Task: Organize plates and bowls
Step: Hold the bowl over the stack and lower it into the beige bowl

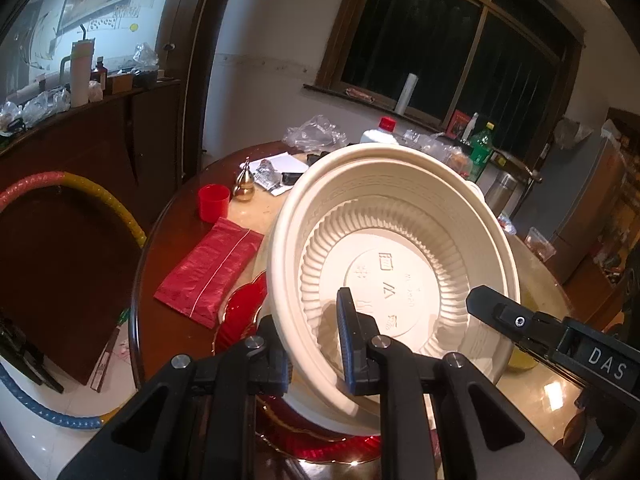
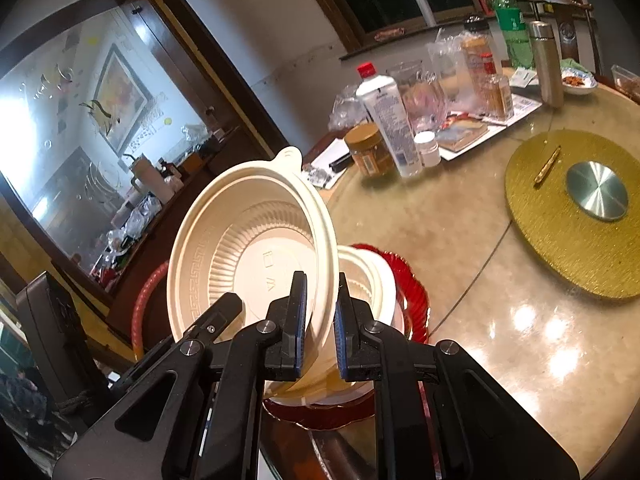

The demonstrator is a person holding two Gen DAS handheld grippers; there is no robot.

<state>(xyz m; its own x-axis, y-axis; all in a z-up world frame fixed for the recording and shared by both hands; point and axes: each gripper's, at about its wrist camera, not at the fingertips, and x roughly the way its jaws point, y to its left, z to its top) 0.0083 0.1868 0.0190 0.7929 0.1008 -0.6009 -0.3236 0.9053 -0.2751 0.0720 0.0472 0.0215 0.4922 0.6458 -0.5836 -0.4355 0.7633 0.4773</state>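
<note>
Dark window panes and a wooden sideboard stand behind one round glossy table (image 2: 480, 320), its far edge crowded with bottles, jars and crumpled plastic. One cream bowl (image 1: 400, 248) is held tilted on its side above the near edge of the table, its ribbed inside and embossed base facing the left wrist camera. Two tools grip it by the rim: the left tool (image 1: 316, 344) is clamped on the bowl's lower wall with one blue-padded finger inside and one outside, and the right tool (image 2: 320, 320) is likewise pinched shut across the rim, one finger on each side of the wall. Below the lifted bowl sits a second cream bowl (image 2: 368, 280), upright and resting on one red plate (image 2: 412, 292) with a scalloped rim, at the near edge of the table. Left of the plate lie one red packet (image 1: 208, 272) and, farther in, one red cup (image 1: 214, 202) beside one small gold gourd-shaped ornament (image 1: 245, 182). Toward the table's middle sits one gold turntable (image 2: 568, 216) with a silver disc at its centre.
</note>
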